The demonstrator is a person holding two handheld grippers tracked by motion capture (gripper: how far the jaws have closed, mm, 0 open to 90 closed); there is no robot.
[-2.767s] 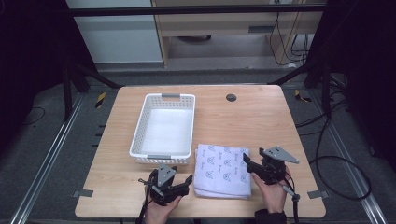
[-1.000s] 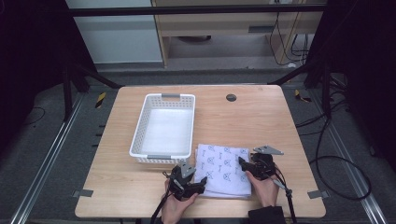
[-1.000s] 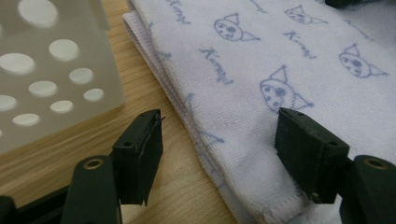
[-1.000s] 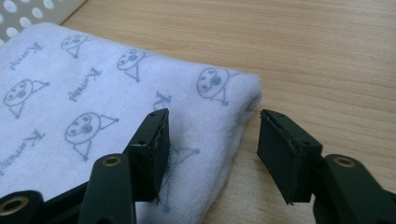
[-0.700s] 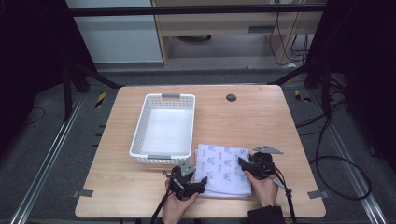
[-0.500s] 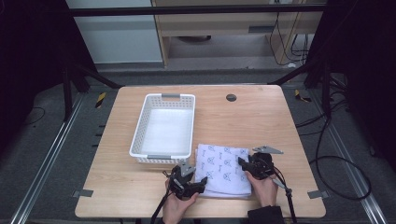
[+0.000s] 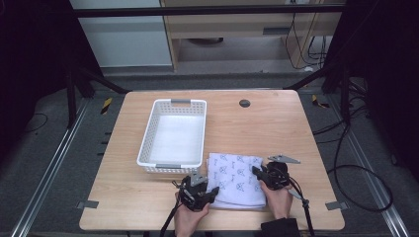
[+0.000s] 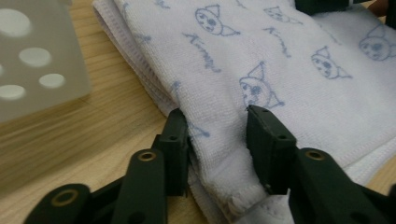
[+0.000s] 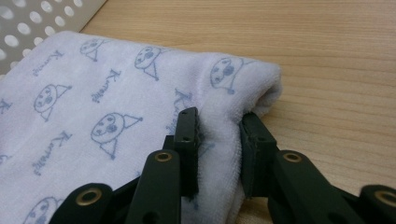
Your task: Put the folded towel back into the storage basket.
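A folded white towel [image 7: 234, 177] with blue cartoon prints lies flat at the table's front centre. My left gripper [image 7: 213, 191] is at the towel's near left corner. In the left gripper view its jaws [image 8: 217, 119] pinch a bunched ridge of the towel [image 8: 280, 60]. My right gripper [image 7: 257, 174] is at the towel's right edge. In the right gripper view it [image 9: 219, 119] squeezes the folded edge of the towel [image 9: 116, 93] between both jaws. A hand holds each gripper from the front edge.
A white perforated basket [image 7: 148, 143] stands just behind and left of the towel, its wall close by [image 8: 37, 60] [image 9: 42, 18]. A dark round grommet [image 7: 244, 103] sits at the table's back centre. Bare wood lies right of the towel.
Since 2.8 s ago both grippers have moved inward onto the towel's left and right edges. Over the last second they have hardly moved.
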